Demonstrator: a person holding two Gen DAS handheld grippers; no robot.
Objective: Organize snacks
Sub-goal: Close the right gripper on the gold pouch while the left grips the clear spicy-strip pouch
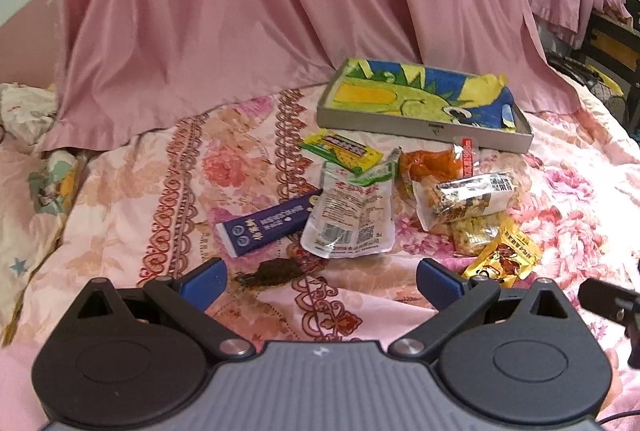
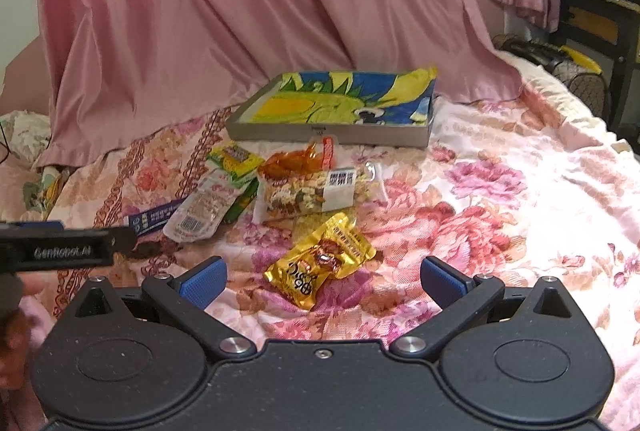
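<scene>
With both the left hand-held gripper (image 1: pixel 320 281) and right hand-held gripper (image 2: pixel 322 281) being held wide open and empty, the light, crinkly, slippery gold snack packet (image 2: pixel 322 261), lying lower centre on the bed, is best being pinched across its flat middle.

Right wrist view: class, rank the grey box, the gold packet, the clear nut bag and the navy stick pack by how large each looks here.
1. Grey box, largest though farthest.
2. Clear nut bag and gold packet look alike; the packet lies nearer the camera, so I will not rank them.
3. Navy stick pack, smallest, but partly hidden.
</scene>
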